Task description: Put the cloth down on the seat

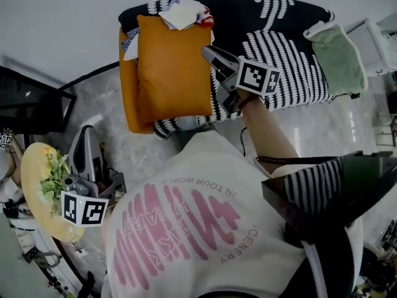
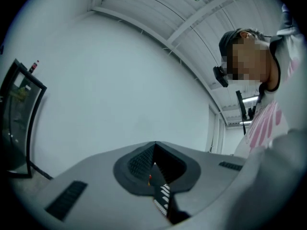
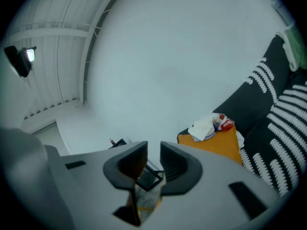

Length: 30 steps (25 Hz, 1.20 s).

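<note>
The seat (image 1: 291, 48) is a sofa under a black cover with white stripes, also visible in the right gripper view (image 3: 283, 109). An orange cushion (image 1: 173, 67) lies on its left part. A crumpled white cloth (image 1: 181, 11) and something red rest on the cushion's far end; the right gripper view shows this cloth (image 3: 204, 127) too. A green cloth (image 1: 338, 58) lies on the sofa's right end. My right gripper (image 1: 208, 52) hovers at the cushion's right edge, open, with nothing between its fingers (image 3: 153, 150). My left gripper (image 1: 85, 132) is low at the left, shut and empty (image 2: 154, 146).
A round yellow table (image 1: 31, 166) with a green plant (image 1: 54, 179) stands at the left next to my left gripper. A dark glass panel (image 1: 31, 107) is behind it. A white box (image 1: 377, 42) sits right of the sofa. Marble floor (image 1: 322, 129) lies in front.
</note>
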Motion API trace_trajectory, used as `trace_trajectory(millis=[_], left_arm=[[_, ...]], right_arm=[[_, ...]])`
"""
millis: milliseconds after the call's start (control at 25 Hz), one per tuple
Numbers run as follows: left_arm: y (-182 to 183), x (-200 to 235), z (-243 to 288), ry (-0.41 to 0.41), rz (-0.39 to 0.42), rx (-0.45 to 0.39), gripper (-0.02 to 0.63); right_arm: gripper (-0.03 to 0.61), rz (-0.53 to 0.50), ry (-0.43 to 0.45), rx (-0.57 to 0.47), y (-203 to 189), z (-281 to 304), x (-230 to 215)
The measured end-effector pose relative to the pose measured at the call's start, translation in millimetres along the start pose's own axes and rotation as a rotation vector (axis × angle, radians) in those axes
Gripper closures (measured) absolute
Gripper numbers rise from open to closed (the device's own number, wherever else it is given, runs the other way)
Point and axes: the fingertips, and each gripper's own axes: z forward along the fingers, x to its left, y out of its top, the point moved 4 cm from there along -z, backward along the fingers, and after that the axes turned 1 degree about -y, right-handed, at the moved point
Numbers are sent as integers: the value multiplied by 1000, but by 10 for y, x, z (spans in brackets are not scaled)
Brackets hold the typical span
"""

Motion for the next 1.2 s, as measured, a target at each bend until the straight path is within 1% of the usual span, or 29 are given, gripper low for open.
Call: trace_trajectory(millis=[40,80,120,160,280,440,520,640,760,880,1000,1080,1200], left_arm=[[-50,-12,-2,-17,-13,9,604],[-87,-20,3,-31,-25,15,604],[-109,-26,14,-43,-35,15,604],[-118,-33,31,-54,-40,13,604],[-107,-106,80,-91,-31,3,604],[-139,-300,72,-125,-20,-9,604],[-205,-397,13,-124,-33,-10,604],[-326,-588,-89,-123,-53,-4,604],[-428,-842,-208,-122,-64,-5,604],[-511,-1041,-261,-130,-69,-5,604],[-585,-1219,-304,-153,-92,3,604],[-614,-1325,-328,-172,-93,12,604],[-629,-1416,-323,-193,-91,17,604]], right_arm=[[509,-15,-2,-10,-16,-143,105],[538,-36,-12,-16,-27,-288,196],[560,-65,-24,-18,-30,-432,274],[565,-99,-37,-17,-27,-573,342],[566,-173,-68,-34,1,-981,477],[566,-174,-71,-117,99,-1400,546],[566,-190,-69,-131,101,-1559,570],[566,-226,-62,-125,52,-1792,609],[566,-238,-43,-116,-49,-2054,682],[566,-297,-37,-113,-109,-2254,767],[566,-332,-38,-94,-219,-2398,826],[566,-345,-39,-83,-272,-2487,854],[566,-358,-39,-95,-249,-2579,890]])
